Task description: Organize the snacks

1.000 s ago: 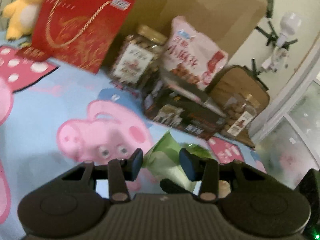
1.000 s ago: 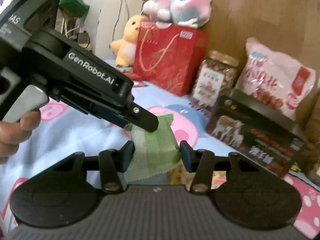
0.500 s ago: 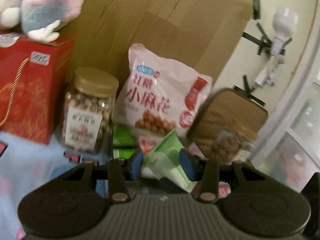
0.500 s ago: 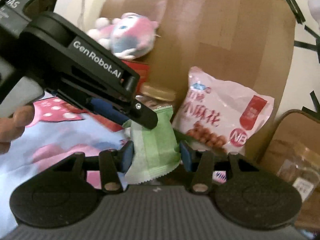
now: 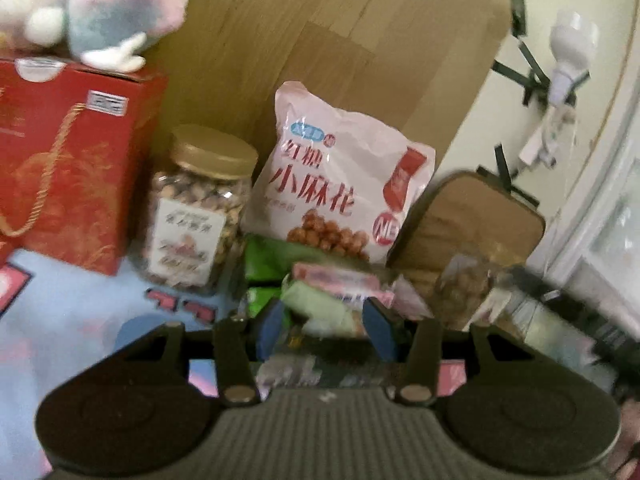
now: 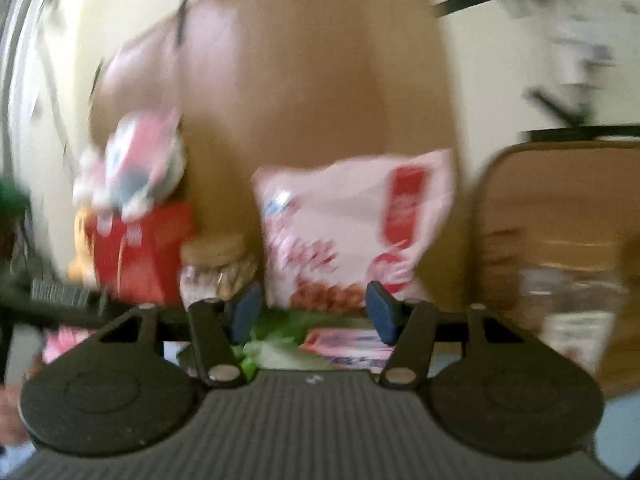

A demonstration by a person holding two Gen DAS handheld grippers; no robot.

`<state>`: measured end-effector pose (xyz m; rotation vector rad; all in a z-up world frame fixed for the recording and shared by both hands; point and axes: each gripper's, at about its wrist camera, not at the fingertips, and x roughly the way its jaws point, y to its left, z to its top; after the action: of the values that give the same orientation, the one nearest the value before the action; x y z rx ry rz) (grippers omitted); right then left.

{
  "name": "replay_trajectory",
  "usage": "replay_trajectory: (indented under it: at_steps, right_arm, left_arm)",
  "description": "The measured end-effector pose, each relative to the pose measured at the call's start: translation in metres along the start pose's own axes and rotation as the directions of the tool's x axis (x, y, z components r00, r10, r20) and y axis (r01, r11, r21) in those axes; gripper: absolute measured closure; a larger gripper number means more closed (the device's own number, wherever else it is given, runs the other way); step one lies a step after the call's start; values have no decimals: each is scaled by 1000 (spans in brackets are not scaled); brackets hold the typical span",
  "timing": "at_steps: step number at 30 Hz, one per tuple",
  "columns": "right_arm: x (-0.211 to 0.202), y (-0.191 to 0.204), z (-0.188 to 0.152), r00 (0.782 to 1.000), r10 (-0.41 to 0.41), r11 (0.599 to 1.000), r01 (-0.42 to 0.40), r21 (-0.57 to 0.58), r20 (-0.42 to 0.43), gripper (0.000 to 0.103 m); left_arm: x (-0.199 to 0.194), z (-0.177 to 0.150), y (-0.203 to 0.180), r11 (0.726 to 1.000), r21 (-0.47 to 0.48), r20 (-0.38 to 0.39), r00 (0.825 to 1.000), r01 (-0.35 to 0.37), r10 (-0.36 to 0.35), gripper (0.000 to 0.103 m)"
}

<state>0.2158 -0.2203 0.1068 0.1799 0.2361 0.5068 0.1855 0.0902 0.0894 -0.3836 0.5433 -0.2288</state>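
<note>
the left gripper [image 5: 324, 326] has its blue pads a little apart. its jaws have just been opening, and a pale green snack pack [image 5: 320, 304] sits between them. the picture is too blurry to tell if the pads press on it. the pack is over a pile of green and pink packs [image 5: 340, 278]. behind the pile stands a big pink bag [image 5: 340, 184] with red writing, "小麻花", and a round red "ne" mark. left of it is a jar with a gold lid [image 5: 200, 208]; its white label is too blurry to read. further left is a red box [image 5: 76, 168] with a plush toy [image 5: 100, 4] on top.

the right gripper [image 6: 316, 308] is open wider, still opening, with nothing in it.
</note>
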Motion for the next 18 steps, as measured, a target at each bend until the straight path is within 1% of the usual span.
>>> replay_trajectory:
  at_steps: [2,3,4,6,7,8,9,10,12,13,14,16,17,18]
  right_arm:
    - [-33,-12,-5,1000,3,997,-3,72,9,42]
    - [-43,-18,-12,1000,12,994,-12,112,-3,42]
    - [-52,-23,-22,999,23,987,-18,159,-31,42]
    - [-56,-29,-44,994,30,974,-6,228,-103,43]
    - [-55,-30,-56,989,22,967,16,255,-146,44]
    - [-51,-31,-68,980,18,955,42,294,-199,47]
    - [-44,-32,-78,971,34,941,49,334,-238,51]
    - [-38,-34,-86,962,55,926,51,373,-269,51]
    - [-24,-38,-99,945,54,893,99,439,-322,51]
    - [-18,-42,-102,940,64,880,105,464,-335,51]
    - [-11,-44,-104,934,66,874,115,472,-350,51]
    - [4,-43,-105,918,51,887,139,440,-392,51]
    - [8,-40,-105,919,58,893,127,431,-390,52]
    - [12,-35,-104,914,56,901,127,415,-401,54]
  left_arm:
    - [-13,-19,-1,1000,8,-12,1000,-14,14,58]
    - [-18,-30,0,1000,0,-27,1000,-15,15,58]
    - [-20,-40,2,1000,-15,-52,999,-18,17,58]
    - [-21,-56,6,999,-49,-100,995,-25,20,58]
    - [-21,-64,9,997,-66,-126,992,-33,25,58]
    - [-21,-70,11,996,-78,-150,988,-51,39,58]
    - [-23,-75,14,994,-83,-163,985,-64,50,58]
    - [-25,-79,15,994,-85,-168,984,-70,55,58]
    - [-33,-85,18,993,-97,-173,983,-74,56,58]
    - [-35,-88,19,992,-105,-175,983,-69,49,58]
    - [-38,-89,21,991,-116,-179,983,-61,39,58]
    - [-42,-91,22,991,-127,-181,983,-51,28,58]
    - [-44,-91,22,990,-128,-178,984,-50,26,58]
    - [-46,-92,22,990,-129,-175,984,-50,27,58]
